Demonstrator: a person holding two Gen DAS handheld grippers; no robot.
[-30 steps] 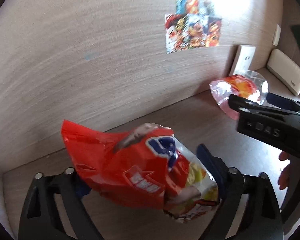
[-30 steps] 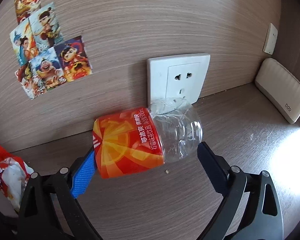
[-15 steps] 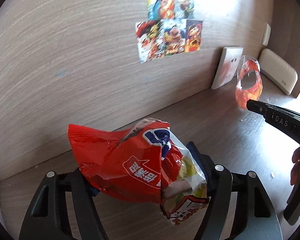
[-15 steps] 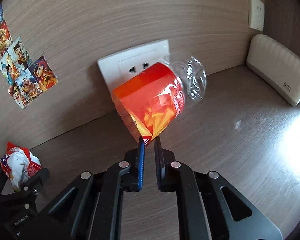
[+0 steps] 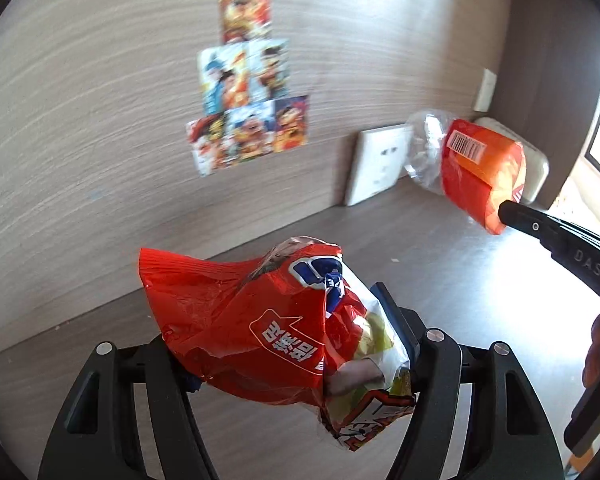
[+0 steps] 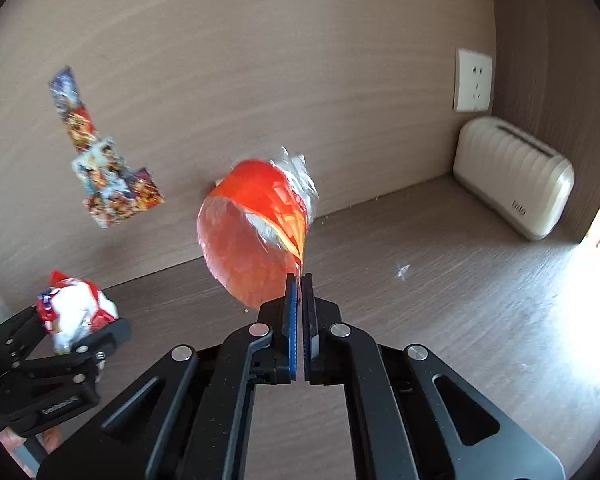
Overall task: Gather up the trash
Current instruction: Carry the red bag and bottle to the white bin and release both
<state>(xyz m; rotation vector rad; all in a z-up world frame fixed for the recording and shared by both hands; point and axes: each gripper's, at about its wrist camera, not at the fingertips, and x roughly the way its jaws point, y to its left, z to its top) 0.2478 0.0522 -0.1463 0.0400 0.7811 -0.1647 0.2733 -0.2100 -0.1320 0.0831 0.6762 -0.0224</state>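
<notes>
While both pieces of trash hang clear of the wooden shelf (image 6: 440, 300), the step in hand looks like the carry to a bin, which no view shows. At the left, the left gripper (image 5: 296, 344) is clamped across a crumpled red snack bag (image 5: 260, 332). To its right, the right gripper (image 6: 299, 286) pinches the orange label edge of a crushed plastic bottle (image 6: 256, 236), lifted in front of the wall socket (image 5: 376, 164). Next, both grips probably need holding firm while the person finds the bin; the thin pinch could slip.

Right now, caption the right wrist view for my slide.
Right gripper pinches the orange-labelled bottle above the desk; left gripper holds a snack bag.
</notes>
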